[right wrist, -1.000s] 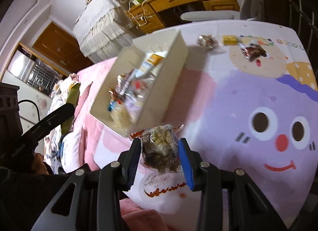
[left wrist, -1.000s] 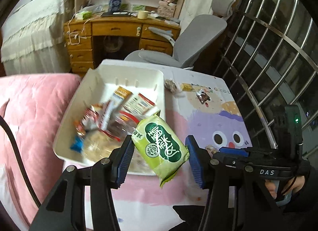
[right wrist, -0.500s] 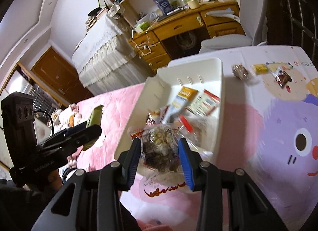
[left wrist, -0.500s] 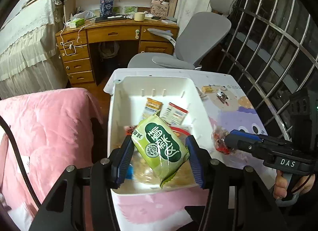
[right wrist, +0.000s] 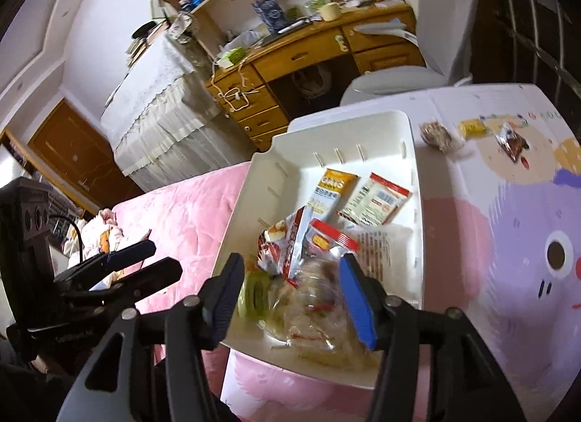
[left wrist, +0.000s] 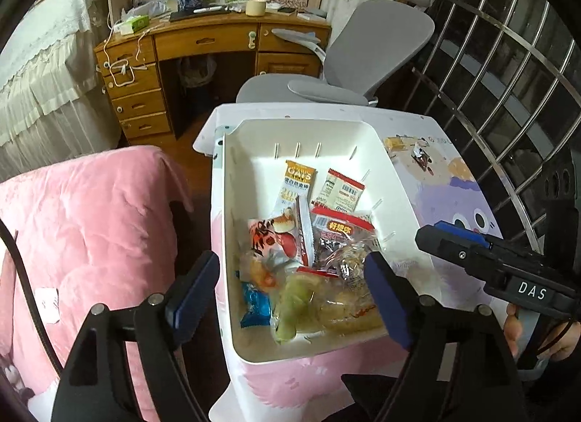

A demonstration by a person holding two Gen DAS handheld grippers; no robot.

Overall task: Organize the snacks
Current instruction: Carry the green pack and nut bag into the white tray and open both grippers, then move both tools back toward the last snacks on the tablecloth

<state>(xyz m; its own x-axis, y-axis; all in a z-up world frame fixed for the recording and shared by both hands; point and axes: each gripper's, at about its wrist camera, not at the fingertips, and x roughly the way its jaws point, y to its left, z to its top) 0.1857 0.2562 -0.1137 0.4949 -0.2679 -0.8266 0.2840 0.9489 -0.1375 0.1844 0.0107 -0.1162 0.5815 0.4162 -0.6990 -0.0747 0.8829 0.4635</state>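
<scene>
1. Left gripper [left wrist: 290, 287], lower centre of its view: we find the jaws just opened wide, nothing between the pads.
2. Right gripper [right wrist: 290, 295], lower centre: jaws just opened, gripping nothing.
3. Green packet [left wrist: 290, 309]: blurred, among the snacks in the white bin [left wrist: 410, 204], mid-frame.
4. Clear packet [right wrist: 316, 298]: blurred, beside it.

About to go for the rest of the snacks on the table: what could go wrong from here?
1. The white bin overhangs the table edge on the pink bedding side; a bump from the left gripper could tip it.
2. The near-end pile is heaped, and the green packet and clear bag look blurred, perhaps unsettled. They could slide out.
3. The right gripper hangs open close over that pile and could snag a wrapper on withdrawal.
</scene>
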